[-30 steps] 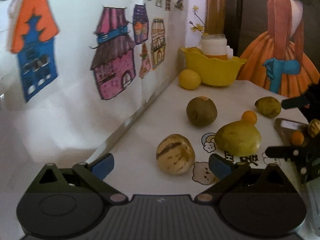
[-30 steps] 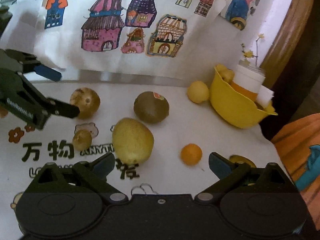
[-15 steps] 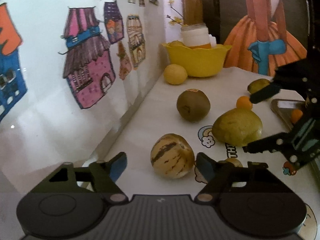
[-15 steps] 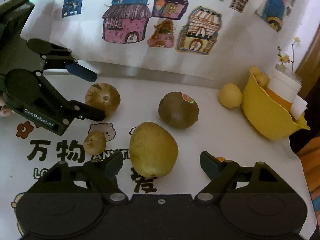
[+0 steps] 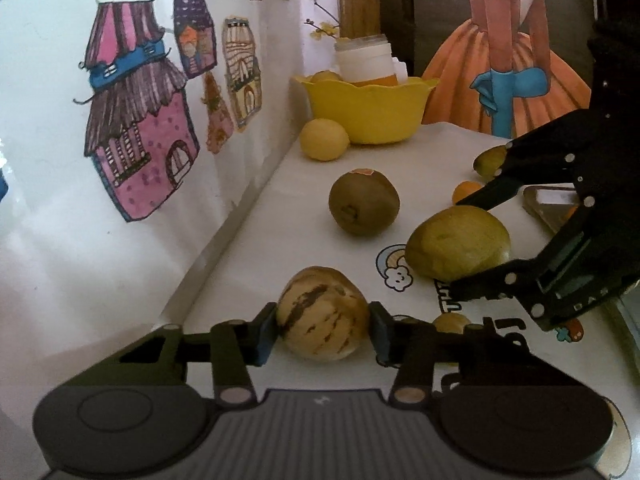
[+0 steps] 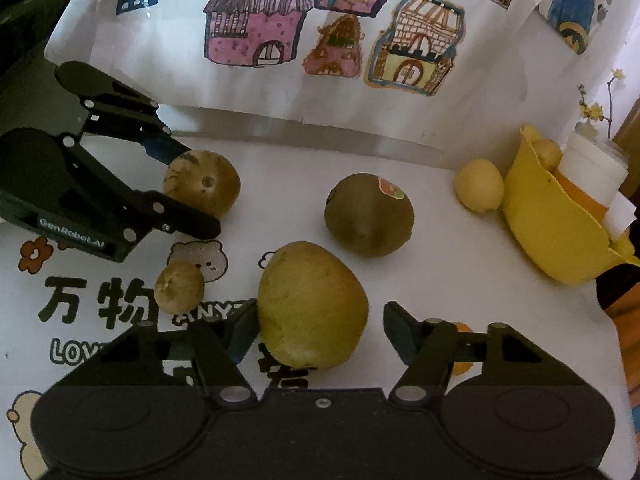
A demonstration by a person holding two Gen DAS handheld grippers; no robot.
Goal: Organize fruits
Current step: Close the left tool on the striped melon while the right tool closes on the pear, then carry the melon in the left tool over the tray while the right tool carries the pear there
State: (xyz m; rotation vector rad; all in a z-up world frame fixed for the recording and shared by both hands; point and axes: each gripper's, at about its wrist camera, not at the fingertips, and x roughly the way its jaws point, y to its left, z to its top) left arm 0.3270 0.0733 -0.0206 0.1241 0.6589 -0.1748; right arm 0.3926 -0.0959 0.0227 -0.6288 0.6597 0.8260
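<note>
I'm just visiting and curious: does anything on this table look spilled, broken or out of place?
Nothing looks spilled or damaged. One oddity: the yellow scalloped plastic bowl holds a white-lidded jar beside a small fruit, while a round yellow lemon and the other fruits lie loose on the white printed tablecloth.

Dim, soft indoor light; fisheye bending and dark corners throughout.

left tongs (image 5: 322,330), right tongs (image 6: 316,330), both closing
</note>
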